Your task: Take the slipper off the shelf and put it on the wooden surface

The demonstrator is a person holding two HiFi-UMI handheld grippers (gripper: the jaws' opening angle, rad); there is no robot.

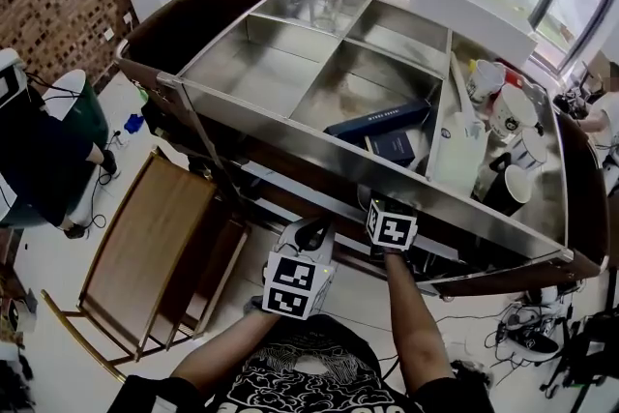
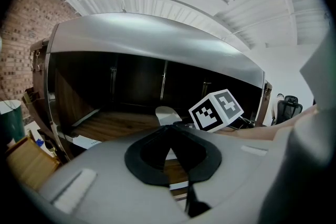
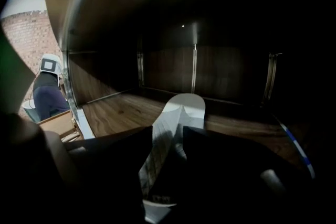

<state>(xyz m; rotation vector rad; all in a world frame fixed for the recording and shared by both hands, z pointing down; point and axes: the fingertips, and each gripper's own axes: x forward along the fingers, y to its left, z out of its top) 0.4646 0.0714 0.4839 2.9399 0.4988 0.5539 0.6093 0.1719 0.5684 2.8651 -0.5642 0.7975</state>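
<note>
Right gripper view: right tool (image 3: 168,132) pinches flat white slipper (image 3: 181,107) over grained shelf (image 3: 115,110); left tool (image 1: 309,242) clamps grey slipper (image 2: 105,176).

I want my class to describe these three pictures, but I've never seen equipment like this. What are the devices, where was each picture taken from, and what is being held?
There is no robot here: a person holds a two-fingered gripper in each hand. The head view comes from a camera on the person's head, looking down on a steel counter bearing books and cups. The two gripper views come from cameras riding on the grippers, looking into the wooden shelf under that counter. The right gripper has its fingers closed on a white slipper lying on the shelf. The left gripper looks shut, with nothing between its fingers. Each gripper carries a marker cube, which is part of it.
</note>
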